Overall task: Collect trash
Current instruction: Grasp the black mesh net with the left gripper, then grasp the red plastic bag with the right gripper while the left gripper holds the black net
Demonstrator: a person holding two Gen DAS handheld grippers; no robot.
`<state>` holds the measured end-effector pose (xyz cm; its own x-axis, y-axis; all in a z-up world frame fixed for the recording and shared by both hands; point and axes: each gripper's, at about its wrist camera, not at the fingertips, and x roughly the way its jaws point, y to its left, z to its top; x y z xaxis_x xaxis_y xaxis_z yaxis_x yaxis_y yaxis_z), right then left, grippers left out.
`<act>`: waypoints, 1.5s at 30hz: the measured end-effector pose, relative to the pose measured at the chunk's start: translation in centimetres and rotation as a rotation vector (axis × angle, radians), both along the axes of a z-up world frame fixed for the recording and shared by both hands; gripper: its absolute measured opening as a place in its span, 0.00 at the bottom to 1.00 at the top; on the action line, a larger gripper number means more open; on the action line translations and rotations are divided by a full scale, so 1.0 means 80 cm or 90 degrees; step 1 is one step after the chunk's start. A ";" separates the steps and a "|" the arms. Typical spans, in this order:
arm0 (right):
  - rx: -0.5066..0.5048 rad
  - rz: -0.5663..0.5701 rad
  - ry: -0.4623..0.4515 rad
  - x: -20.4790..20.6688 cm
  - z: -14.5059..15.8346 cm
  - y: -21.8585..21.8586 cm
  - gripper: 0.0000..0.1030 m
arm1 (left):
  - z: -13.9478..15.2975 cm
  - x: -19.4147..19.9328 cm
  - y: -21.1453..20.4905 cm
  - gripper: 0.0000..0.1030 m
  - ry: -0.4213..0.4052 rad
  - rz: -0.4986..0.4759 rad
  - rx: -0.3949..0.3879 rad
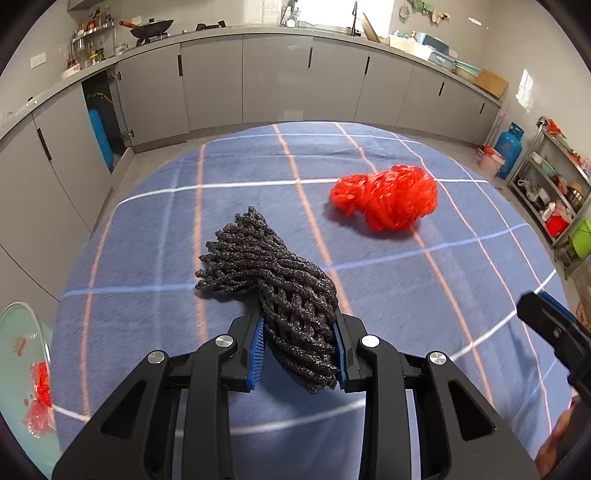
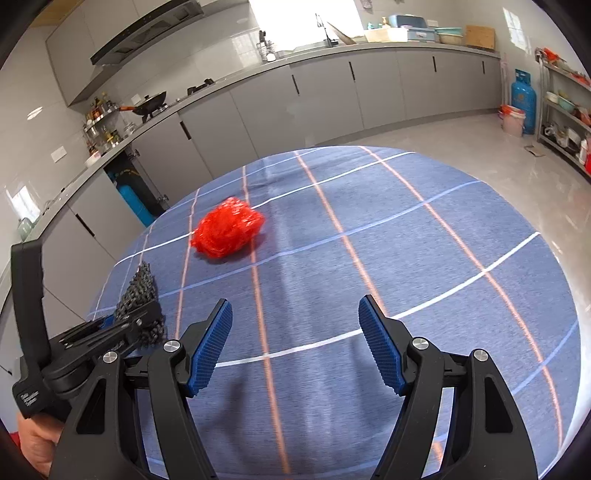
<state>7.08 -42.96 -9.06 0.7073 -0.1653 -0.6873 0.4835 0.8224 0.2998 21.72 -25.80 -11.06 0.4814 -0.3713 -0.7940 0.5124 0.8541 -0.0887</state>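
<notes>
L gripper clamped on black foam net; blue pads pressed into its near end on both sides, net squeezed narrow btwn them, rest fanning out ahead and to the left over the cloth. Can't tell if the far end rests on the cloth or hangs just above it. R gripper wide open, nothing btwn pads, only cloth below; tilted down twd table. In R view, L gripper shows at lower left w/ net sticking out past its fingers, a hand under it. In L view, R gripper tip pokes in at right edge. Cloth: blue, w/ white and orange grid lines, covers a round table. Red plastic wad lies loose on cloth farther out, well apart from both grippers, right of net in L view, blurred. Low at left edge of L view: pale green bin, glass-like rim, w/ a red scrap at its edge. Beyond table: grey cabinets along walls, wok on stove, blue gas cylinder by metal shelf at right.
</notes>
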 end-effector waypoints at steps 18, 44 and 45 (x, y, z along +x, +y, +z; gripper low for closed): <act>-0.014 0.050 0.008 0.044 -0.005 0.032 0.69 | -0.014 0.005 0.084 0.29 0.078 0.014 -0.121; -0.041 0.108 0.061 0.194 -0.023 -0.005 0.69 | -0.010 0.076 0.035 0.27 0.015 0.024 -0.020; -0.042 0.109 0.062 0.195 -0.025 -0.002 0.69 | -0.012 0.081 0.033 0.27 0.018 0.027 -0.022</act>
<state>22.70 -43.16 -11.09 0.6596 -0.0957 -0.7455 0.3588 0.9116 0.2004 28.23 -23.20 -12.00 0.4748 -0.3786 -0.7945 0.4730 0.8711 -0.1324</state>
